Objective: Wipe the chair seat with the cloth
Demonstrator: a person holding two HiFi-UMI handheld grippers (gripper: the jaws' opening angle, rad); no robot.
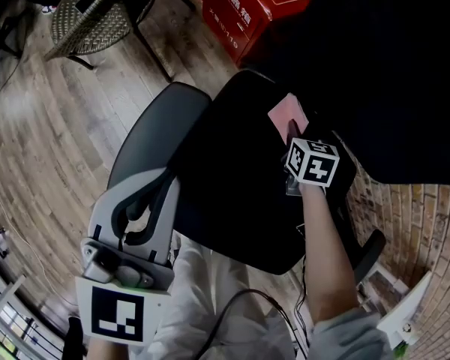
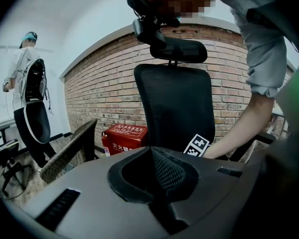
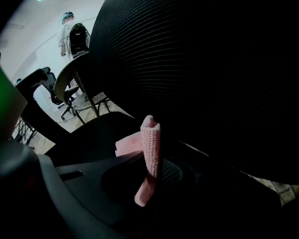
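Wood-plank floor (image 1: 45, 126) and a brick wall (image 2: 99, 78) surround the black chair seat (image 1: 225, 193). The right gripper (image 3: 152, 183) pinches the pink cloth (image 3: 150, 143) just short of the backrest (image 3: 199, 59) ahead of it, where it is too dark to tell whether cloth and seat touch. The left gripper (image 2: 157, 176), jaws together and empty, hangs at the seat's edge, with bare seat between the two.

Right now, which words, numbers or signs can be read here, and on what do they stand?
"灭火": white print on the front of the red box; the characters after it are too blurred to read.
Its top: white print, too blurred to read.
Nothing else is readable.
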